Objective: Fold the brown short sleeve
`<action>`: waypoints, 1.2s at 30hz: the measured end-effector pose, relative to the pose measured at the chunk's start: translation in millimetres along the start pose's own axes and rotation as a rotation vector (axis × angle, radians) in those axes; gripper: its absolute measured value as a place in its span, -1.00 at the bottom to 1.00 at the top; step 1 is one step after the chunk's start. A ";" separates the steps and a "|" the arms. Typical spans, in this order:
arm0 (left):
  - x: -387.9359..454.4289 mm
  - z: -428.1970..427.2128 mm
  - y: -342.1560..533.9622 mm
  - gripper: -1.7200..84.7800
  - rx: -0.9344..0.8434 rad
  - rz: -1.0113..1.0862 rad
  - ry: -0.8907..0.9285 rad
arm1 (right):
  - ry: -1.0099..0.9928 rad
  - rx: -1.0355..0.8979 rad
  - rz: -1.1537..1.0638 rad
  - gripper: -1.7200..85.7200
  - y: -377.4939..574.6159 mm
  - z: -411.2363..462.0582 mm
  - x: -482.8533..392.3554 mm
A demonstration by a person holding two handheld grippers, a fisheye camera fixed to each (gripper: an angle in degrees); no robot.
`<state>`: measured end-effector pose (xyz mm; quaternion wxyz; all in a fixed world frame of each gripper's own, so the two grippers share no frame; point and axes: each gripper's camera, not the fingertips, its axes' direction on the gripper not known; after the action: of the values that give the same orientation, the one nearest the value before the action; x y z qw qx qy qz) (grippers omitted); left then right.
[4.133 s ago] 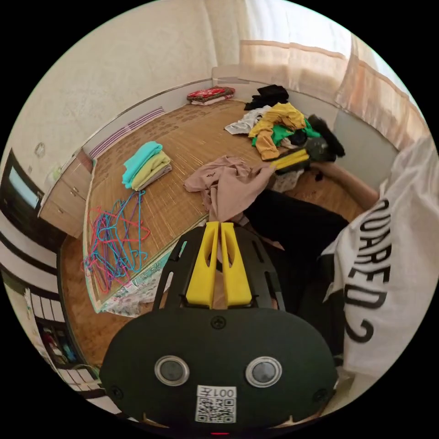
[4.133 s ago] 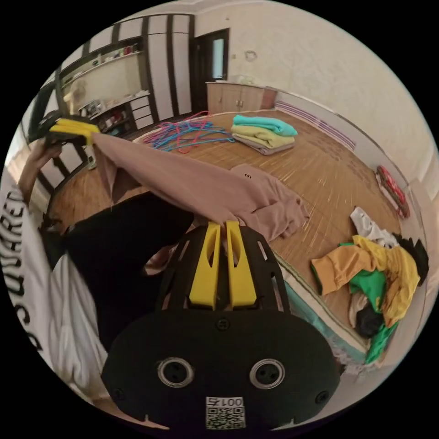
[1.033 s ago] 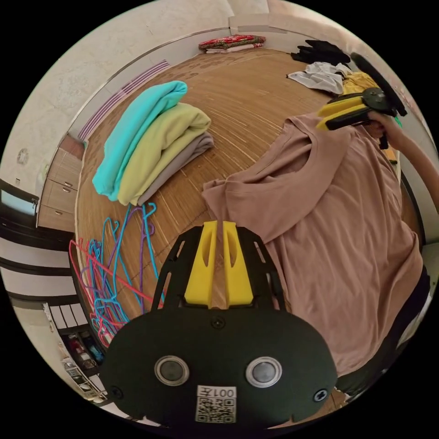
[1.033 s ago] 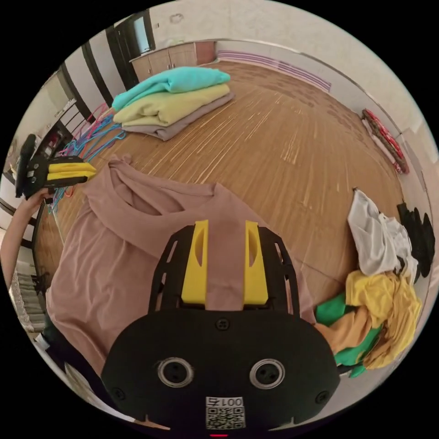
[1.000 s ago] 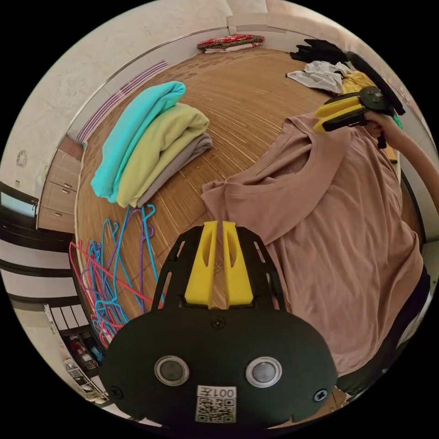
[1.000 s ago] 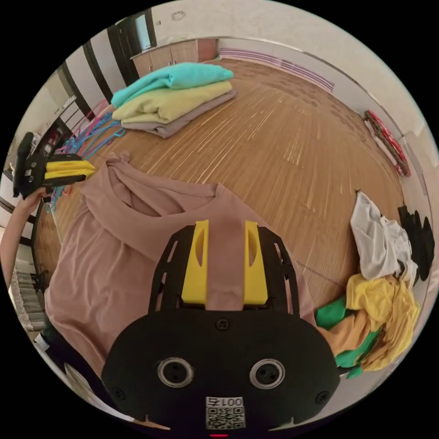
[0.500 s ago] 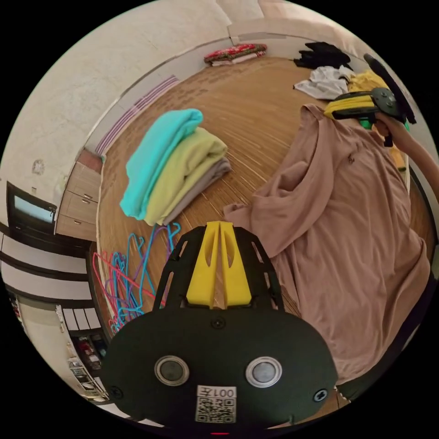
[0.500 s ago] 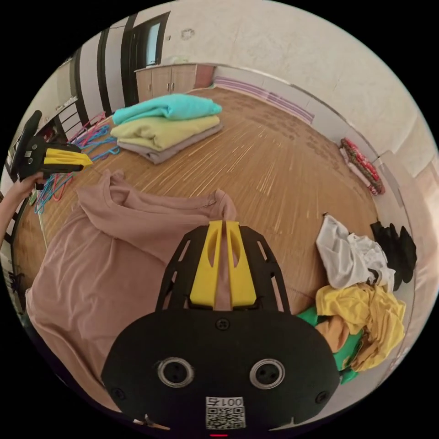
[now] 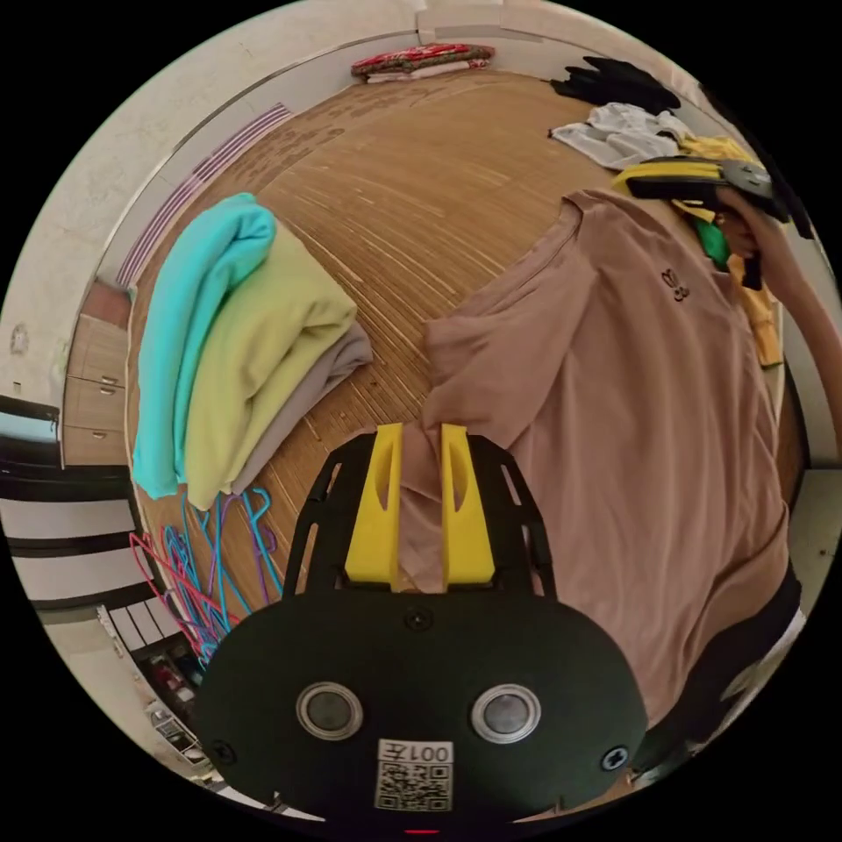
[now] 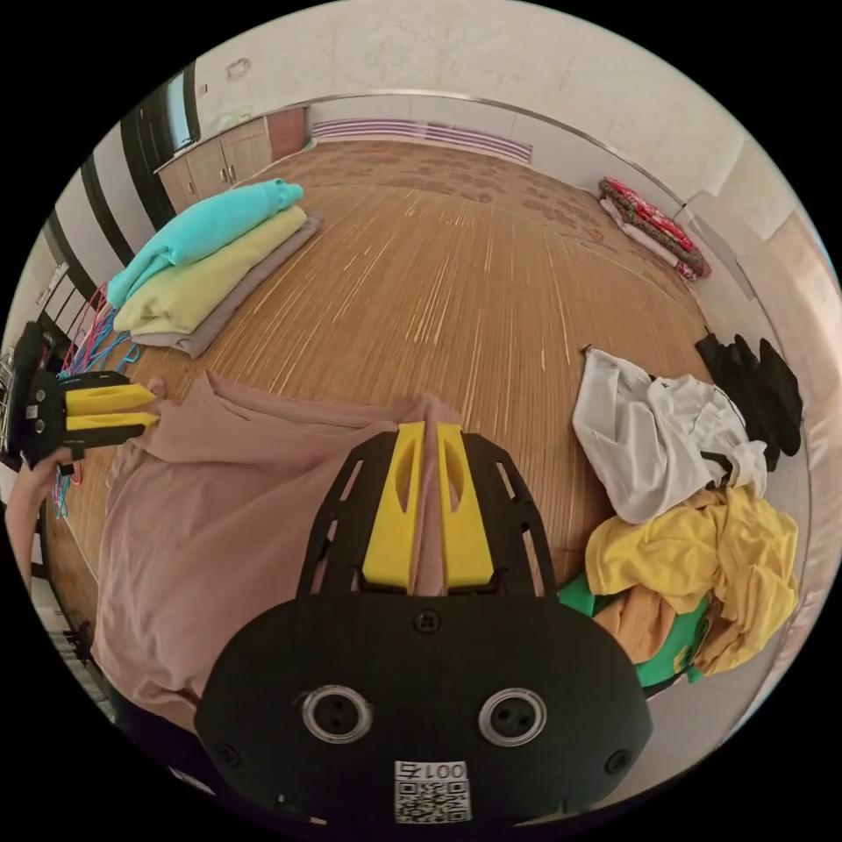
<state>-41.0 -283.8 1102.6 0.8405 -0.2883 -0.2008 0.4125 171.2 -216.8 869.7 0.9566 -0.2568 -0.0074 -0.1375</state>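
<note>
Left gripper view: at 9 o'clock a stack of folded clothes (image 9: 237, 351) lies on the mat (image 9: 421, 175). At 6 o'clock the left tool (image 9: 419, 438) has its jaws spread, cloth between them. The brown short sleeve (image 9: 631, 395) spreads toward 3 o'clock. At 1 o'clock the right tool (image 9: 633, 178) pinches its shoulder. Right gripper view: the right tool's jaws are pressed together on the shirt's edge.

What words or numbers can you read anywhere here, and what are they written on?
Dark mark on the chest of the brown short-sleeve shirt: a tiny logo, too small to read as letters.
White sticker on the left gripper: a square code with tiny characters, too small to read surely.
White sticker on the right gripper: the same kind, also too small.
I can make out no other writing.
</note>
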 end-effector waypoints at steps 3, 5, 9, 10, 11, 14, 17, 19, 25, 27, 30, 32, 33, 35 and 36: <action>8.0 -4.0 -2.2 -0.95 0.064 0.023 -0.080 | 0.000 0.031 -0.027 -0.90 19.5 -7.1 4.9; 8.7 -8.8 -5.2 -0.97 0.094 0.022 -0.148 | 0.001 0.017 -0.046 -0.89 32.7 -9.2 7.6; -12.2 -22.0 -12.2 -0.98 0.129 -0.129 -0.226 | 0.044 0.010 -0.076 -0.84 71.2 -18.1 12.5; -19.3 -20.1 -12.2 -0.97 0.089 -0.179 -0.235 | 0.052 0.002 -0.082 -0.83 83.4 -20.8 13.9; -22.1 -18.0 -11.4 -0.97 0.063 -0.196 -0.238 | 0.053 -0.004 -0.085 -0.82 89.7 -22.1 14.6; -26.4 -10.8 8.9 -0.91 -0.003 -0.222 -0.311 | 0.053 -0.035 -0.086 -0.77 125.8 -29.2 18.3; -28.5 -12.5 49.8 -0.84 -0.012 -0.194 -0.310 | 0.037 -0.066 -0.101 -0.74 165.5 -35.0 20.0; -35.2 -18.8 91.8 -0.82 0.000 -0.209 -0.186 | 0.012 -0.093 -0.113 -0.72 192.1 -35.4 20.8; -18.9 -15.2 151.3 -0.77 0.063 -0.168 0.108 | -0.065 -0.083 -0.136 -0.72 200.8 -16.2 19.6; -10.9 -15.4 153.3 -0.83 0.102 -0.185 0.066 | -0.084 -0.116 -0.126 -0.75 194.2 -4.6 19.0; -0.5 -15.5 153.2 -0.94 0.080 -0.140 0.013 | -0.139 -0.145 -0.095 -0.85 191.3 -0.2 21.5; -4.0 -19.0 159.2 -0.96 0.055 -0.164 0.006 | -0.083 -0.152 -0.104 -0.88 196.6 -4.0 23.3; -9.0 -20.8 167.3 -0.97 0.017 -0.183 -0.042 | 0.002 -0.148 -0.103 -0.88 202.9 -8.3 26.5; -17.0 -25.3 187.0 -0.98 -0.002 -0.184 -0.125 | 0.128 -0.141 -0.103 -0.89 214.7 -16.0 34.1; -24.9 -28.7 203.4 -0.98 -0.002 -0.198 -0.138 | 0.184 -0.136 -0.095 -0.89 223.4 -21.1 40.7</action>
<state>-156.4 -212.7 946.2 0.8611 -0.2387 -0.2861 0.3460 268.8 -52.3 745.5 0.9260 -0.3069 0.0775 -0.2057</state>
